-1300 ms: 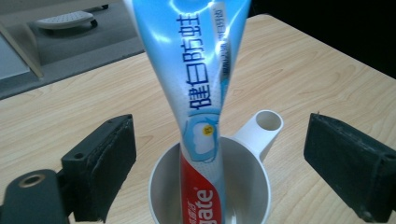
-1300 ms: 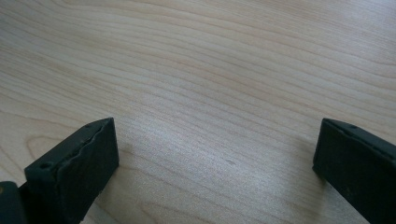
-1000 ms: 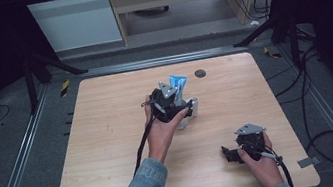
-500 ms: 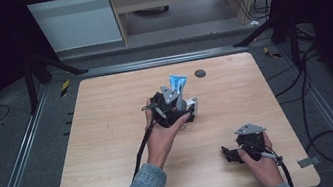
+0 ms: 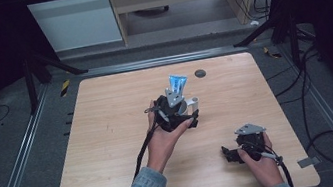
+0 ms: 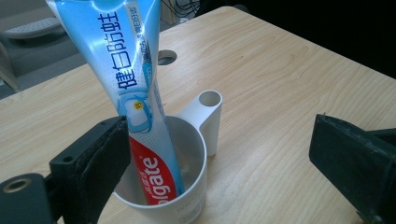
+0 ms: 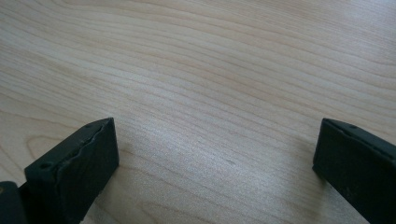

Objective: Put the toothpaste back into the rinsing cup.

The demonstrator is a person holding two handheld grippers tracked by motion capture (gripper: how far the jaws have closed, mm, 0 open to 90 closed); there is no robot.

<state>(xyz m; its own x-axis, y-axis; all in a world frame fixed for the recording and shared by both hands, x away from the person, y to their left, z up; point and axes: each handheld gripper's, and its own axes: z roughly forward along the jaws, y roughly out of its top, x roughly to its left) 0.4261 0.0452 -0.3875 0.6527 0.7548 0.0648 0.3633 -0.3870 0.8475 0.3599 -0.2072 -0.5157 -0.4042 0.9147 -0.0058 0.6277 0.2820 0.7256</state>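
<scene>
The blue-and-red toothpaste tube (image 6: 140, 93) stands in the white plastic cup (image 6: 187, 154); left gripper (image 6: 219, 158) fingers apart, likely withdrawing next; right gripper (image 7: 215, 172) fingers apart over the wooden desk (image 7: 210, 70).

Left gripper (image 5: 179, 102) pulled back a little toward the person's side of the worktop (image 5: 110, 133) over the last second, away from the toothpaste tube (image 5: 176, 83) and the white cup (image 5: 187, 104). More of the cup and its side holder came clear of the gripper body. The tube's tilt looked slightly steeper than before; too small to be sure.
</scene>
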